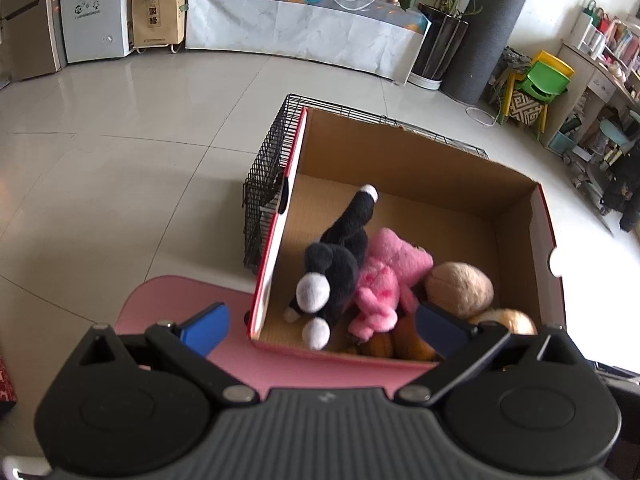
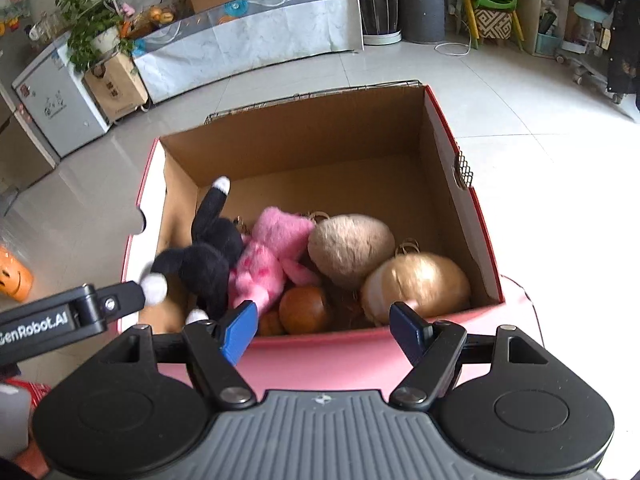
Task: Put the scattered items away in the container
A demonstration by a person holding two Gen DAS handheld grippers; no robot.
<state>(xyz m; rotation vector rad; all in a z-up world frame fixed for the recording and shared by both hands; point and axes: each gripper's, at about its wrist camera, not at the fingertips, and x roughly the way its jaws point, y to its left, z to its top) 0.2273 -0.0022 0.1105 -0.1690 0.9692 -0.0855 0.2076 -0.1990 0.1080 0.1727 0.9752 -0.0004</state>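
Observation:
An open cardboard box (image 1: 404, 160) (image 2: 296, 140) with red outer sides stands on a pink surface (image 1: 184, 300) (image 2: 328, 364). Inside lie a black-and-white plush (image 1: 336, 264) (image 2: 208, 256), a pink plush (image 1: 380, 280) (image 2: 268, 256), a tan egg-shaped toy (image 1: 460, 288) (image 2: 352, 248), a golden round toy (image 1: 512, 320) (image 2: 420, 280) and an orange ball (image 2: 304, 308). My left gripper (image 1: 322, 326) is open and empty above the box's near left corner. My right gripper (image 2: 324, 328) is open and empty above the box's near edge. The left gripper's arm (image 2: 80, 308) shows in the right wrist view.
A black wire cage (image 1: 268, 176) stands behind and left of the box. An orange smiley object (image 2: 14, 276) lies on the tiled floor at left. A cloth-covered counter (image 1: 304, 20), a white freezer (image 1: 96, 12), plants and small chairs (image 1: 536, 80) line the room's far side.

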